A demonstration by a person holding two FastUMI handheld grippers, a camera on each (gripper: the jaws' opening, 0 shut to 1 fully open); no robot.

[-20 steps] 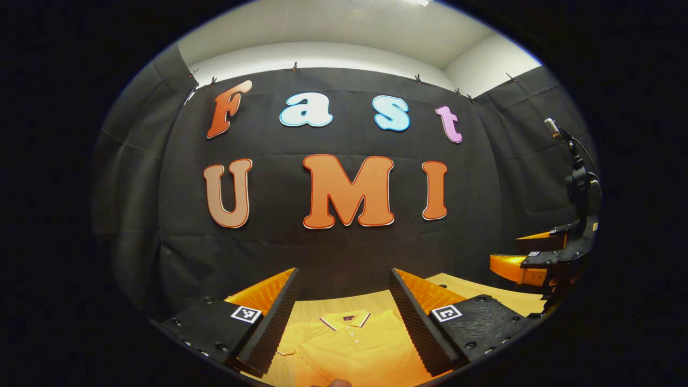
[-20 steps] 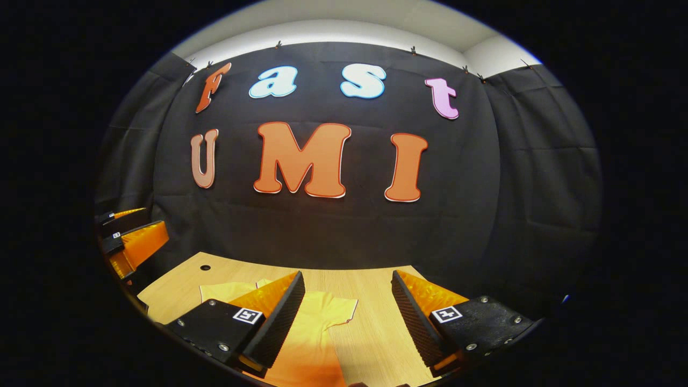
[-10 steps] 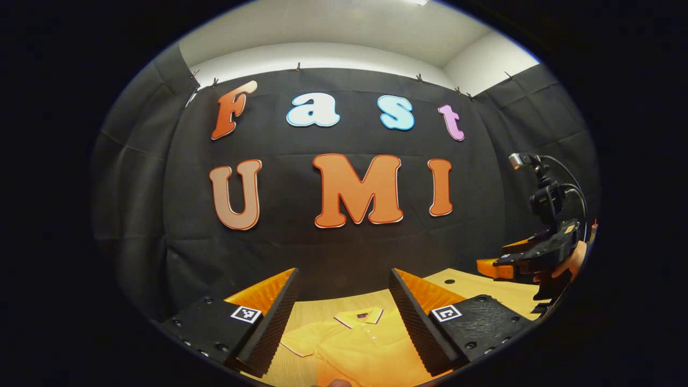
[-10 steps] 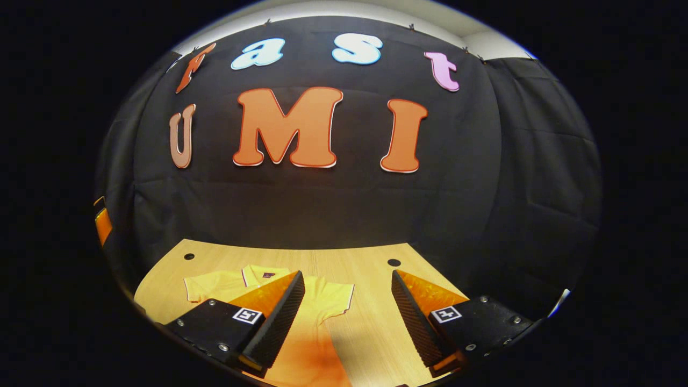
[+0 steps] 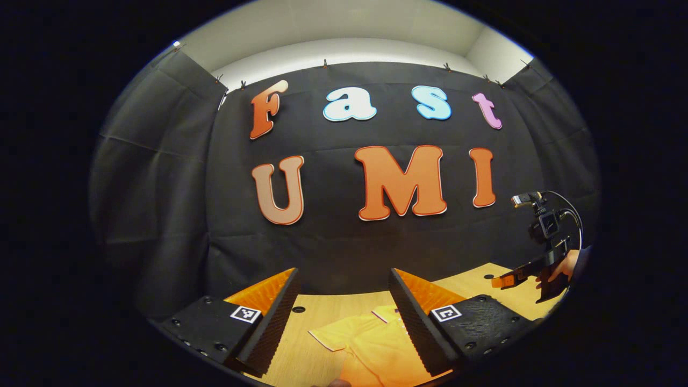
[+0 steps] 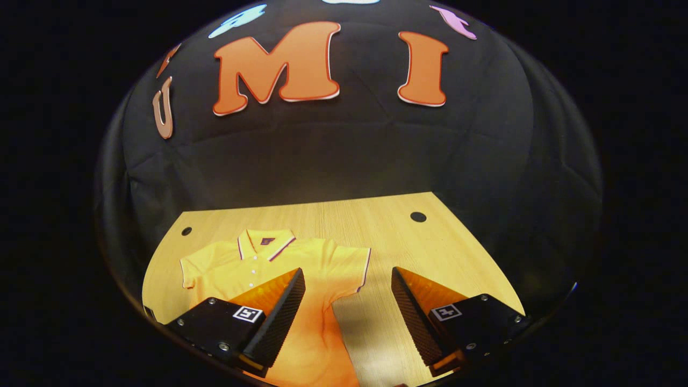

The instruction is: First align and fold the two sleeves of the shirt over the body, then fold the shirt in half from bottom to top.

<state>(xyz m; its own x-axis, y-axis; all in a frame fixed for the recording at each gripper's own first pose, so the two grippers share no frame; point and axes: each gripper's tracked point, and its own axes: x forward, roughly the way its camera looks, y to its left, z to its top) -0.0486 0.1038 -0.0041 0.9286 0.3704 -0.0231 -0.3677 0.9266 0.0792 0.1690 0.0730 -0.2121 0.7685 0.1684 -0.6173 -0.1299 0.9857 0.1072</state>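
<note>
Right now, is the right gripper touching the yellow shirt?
Cannot tell. In the right gripper view, the right gripper is open over the shirt, one finger overlapping it.

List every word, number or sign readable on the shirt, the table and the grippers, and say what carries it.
Neck label of the shirt: too small to read.
Square markers on the left gripper and right gripper: coded patterns, no words.
Table: none.

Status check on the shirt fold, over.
Left gripper open, right gripper open, both above the wooden table. Yellow short-sleeved polo shirt flat, sleeves unfolded. Nothing in the way.
</note>
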